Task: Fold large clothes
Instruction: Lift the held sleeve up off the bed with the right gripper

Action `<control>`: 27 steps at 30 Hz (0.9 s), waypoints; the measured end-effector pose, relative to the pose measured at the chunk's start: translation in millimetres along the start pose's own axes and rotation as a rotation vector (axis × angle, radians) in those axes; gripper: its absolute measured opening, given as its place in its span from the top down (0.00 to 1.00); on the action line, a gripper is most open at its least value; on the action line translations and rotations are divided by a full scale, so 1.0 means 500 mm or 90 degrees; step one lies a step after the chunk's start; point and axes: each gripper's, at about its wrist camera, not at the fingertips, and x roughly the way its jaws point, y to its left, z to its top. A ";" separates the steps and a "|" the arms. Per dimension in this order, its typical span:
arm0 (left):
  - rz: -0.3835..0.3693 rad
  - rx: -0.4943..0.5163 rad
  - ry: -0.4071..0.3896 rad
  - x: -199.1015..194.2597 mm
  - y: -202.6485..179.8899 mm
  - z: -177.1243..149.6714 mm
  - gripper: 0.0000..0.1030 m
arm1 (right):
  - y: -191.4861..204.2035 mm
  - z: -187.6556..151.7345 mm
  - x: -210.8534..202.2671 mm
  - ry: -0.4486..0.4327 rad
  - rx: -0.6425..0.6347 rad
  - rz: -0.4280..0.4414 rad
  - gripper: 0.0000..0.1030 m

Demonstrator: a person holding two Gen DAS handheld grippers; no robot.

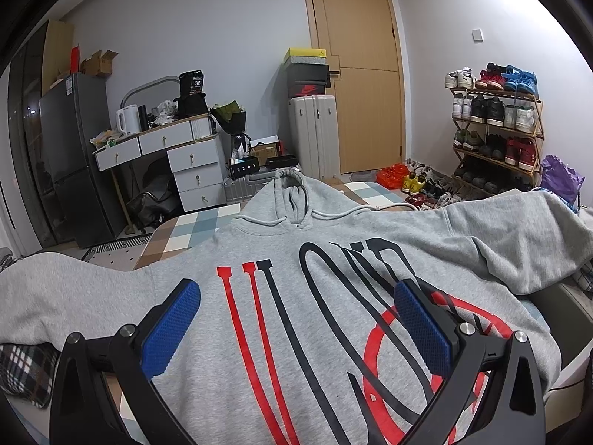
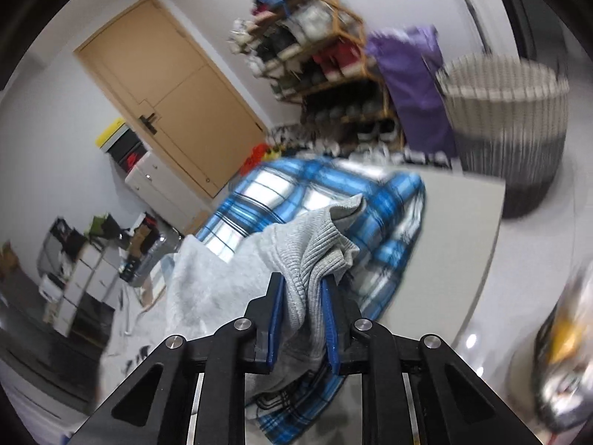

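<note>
A grey hoodie (image 1: 281, 259) with red and black lettering lies face up on the bed, hood toward the far end and both sleeves spread out. My left gripper (image 1: 296, 296) hovers open just above its chest print, nothing between the blue pads. In the right wrist view my right gripper (image 2: 302, 285) is shut on the ribbed cuff (image 2: 318, 244) of the hoodie's sleeve, which bunches up between the blue pads and is lifted off a blue plaid shirt (image 2: 385, 222). The view is tilted and blurred.
A checked bedsheet (image 1: 185, 230) shows beyond the hoodie. A shoe rack (image 1: 496, 129), suitcase (image 1: 313, 133), desk with drawers (image 1: 174, 155) and door (image 1: 359, 74) line the far wall. A striped laundry basket (image 2: 511, 126) and purple bag (image 2: 411, 85) stand near the bed's corner.
</note>
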 end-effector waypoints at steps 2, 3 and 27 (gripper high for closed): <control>0.000 0.004 0.002 -0.001 -0.004 -0.001 0.01 | 0.018 0.015 -0.003 -0.016 -0.023 -0.011 0.83; 0.000 0.007 0.001 -0.002 -0.007 -0.001 0.01 | 0.023 0.023 -0.001 -0.020 -0.027 -0.014 0.83; 0.026 0.016 0.009 0.011 0.010 -0.007 0.01 | 0.222 0.311 -0.017 -0.222 -0.166 -0.238 0.85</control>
